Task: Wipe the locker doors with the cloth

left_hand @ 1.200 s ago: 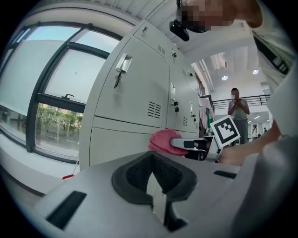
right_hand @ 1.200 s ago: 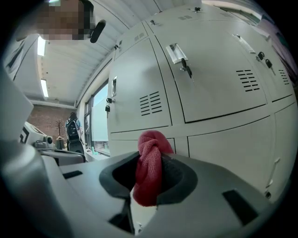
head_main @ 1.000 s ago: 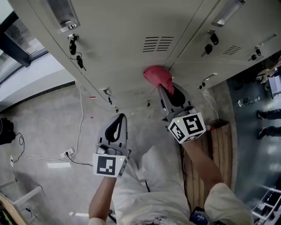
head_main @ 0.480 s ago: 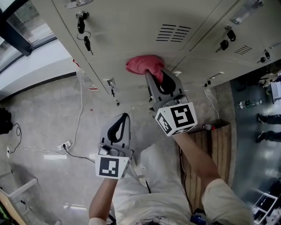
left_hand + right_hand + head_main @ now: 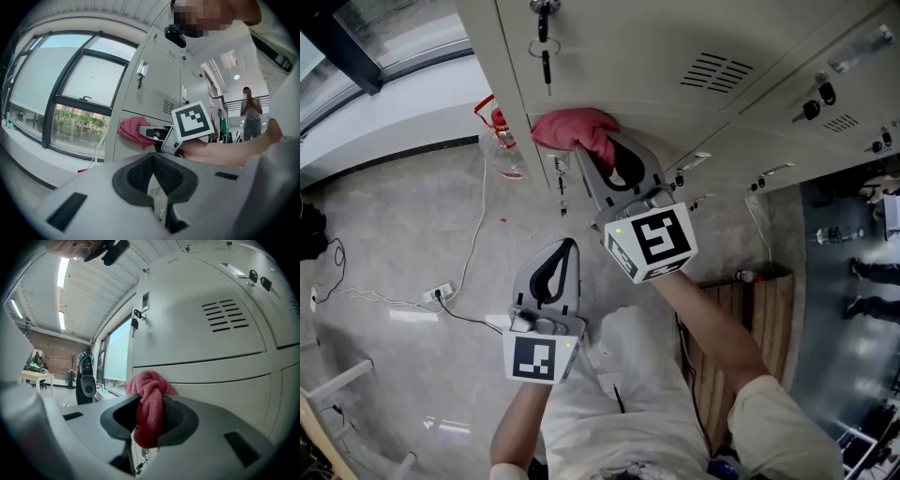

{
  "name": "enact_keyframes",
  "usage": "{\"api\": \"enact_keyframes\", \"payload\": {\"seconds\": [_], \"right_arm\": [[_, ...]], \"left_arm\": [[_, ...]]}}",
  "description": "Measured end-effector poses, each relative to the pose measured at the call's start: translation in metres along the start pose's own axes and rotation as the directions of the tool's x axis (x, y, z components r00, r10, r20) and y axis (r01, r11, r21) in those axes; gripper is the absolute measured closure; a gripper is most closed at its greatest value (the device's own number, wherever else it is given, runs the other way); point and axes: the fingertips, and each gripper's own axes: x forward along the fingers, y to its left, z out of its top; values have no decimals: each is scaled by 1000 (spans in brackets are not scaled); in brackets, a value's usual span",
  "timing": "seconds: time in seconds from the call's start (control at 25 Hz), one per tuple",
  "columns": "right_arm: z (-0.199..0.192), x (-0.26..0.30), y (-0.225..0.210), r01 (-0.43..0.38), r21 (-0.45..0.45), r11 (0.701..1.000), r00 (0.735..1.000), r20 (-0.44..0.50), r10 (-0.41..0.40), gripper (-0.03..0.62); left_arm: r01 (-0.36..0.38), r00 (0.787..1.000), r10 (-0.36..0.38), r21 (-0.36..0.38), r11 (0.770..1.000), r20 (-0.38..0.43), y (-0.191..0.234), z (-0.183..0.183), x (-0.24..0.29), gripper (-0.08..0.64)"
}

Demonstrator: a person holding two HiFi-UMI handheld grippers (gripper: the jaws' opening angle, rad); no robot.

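A bunched red cloth point(image 5: 572, 130) point(image 5: 149, 399) point(image 5: 132, 130) presses against a grey locker door point(image 5: 675, 103), near its left edge and under a lock with hanging keys point(image 5: 545, 37). My right gripper point(image 5: 598, 155) point(image 5: 147, 420) is shut on the cloth, the jaws clamping its lower folds. In the head view my left gripper point(image 5: 551, 272) point(image 5: 157, 197) hangs lower, away from the lockers, shut with nothing in it. The vented door point(image 5: 220, 319) fills the right gripper view above the cloth.
More locker doors point(image 5: 825, 84) with keyed locks run to the right. A window wall point(image 5: 384, 56) lies left of the lockers. Cables and a power strip point(image 5: 441, 293) trail on the floor. A red object point(image 5: 495, 122) stands at the locker's foot. A person point(image 5: 252, 122) stands far off.
My right gripper has slid the cloth leftward across the door, from beneath the vent slots to the door's left edge by the keys. The left gripper has stayed put.
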Motion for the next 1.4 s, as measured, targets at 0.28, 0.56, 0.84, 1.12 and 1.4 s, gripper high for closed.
{"api": "enact_keyframes", "payload": {"seconds": [0.28,0.56,0.84,1.12,1.4], "right_arm": [[-18,23,28,-47,16,999,998,-29,47,496],[-27,21,24,-61,-22,998,996,-66,59,495],[-47,-9,-20,11,-25,1000,996,-89,-13,494],[-63,-42,-68,75,-68,995,991,-102,-82,492],[-71,-77,-117,147,-96,984,981,-116,-158,491]], "left_arm": [[-60,994,62,22,998,-85,16,-14,-22,554],[-67,995,67,4,998,-69,14,-16,-20,554],[-5,998,5,0,1000,-60,-15,-22,-6,554],[20,997,-19,14,1000,-70,-34,-30,4,554],[29,993,-24,39,999,-116,-46,-38,11,555]]}}
